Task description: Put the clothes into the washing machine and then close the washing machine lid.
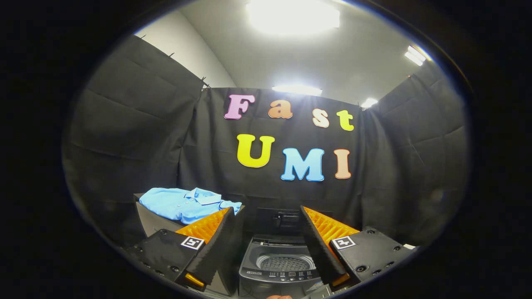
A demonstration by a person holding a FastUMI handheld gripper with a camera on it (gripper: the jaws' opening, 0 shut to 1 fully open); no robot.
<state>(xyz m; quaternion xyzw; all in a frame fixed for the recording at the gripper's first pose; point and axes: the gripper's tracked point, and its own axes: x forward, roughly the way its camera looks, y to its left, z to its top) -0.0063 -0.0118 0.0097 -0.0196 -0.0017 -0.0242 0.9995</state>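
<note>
The gripper (268,214) is hovering above the work area with its two fingers (216,245) spread wide apart, and it is gripping nothing; the space between the fingers is standing open. A small sliver of a person's hand (279,297) is showing just below the gripper, close to the camera.

Directly between the fingers and slightly beyond them, a small top-loading washing machine (278,270) is sitting with its lid (279,220) raised upright at the back. The round perforated drum (284,262) is lying exposed and is holding no clothing. A control panel (282,275) with a row of buttons is running along the machine's near edge.

To the left of the machine, beyond the left finger, a dark box-like stand (151,220) is supporting a light blue collared shirt (187,203). The shirt is lying loosely folded on top of the stand, with its collar facing toward the right, and one edge is passing behind the left fingertip.

Farther back, the black cloth wall (137,124) of the booth is enclosing the scene on three sides. Above it, bright ceiling lights (293,16) are glowing on a white ceiling.
</note>
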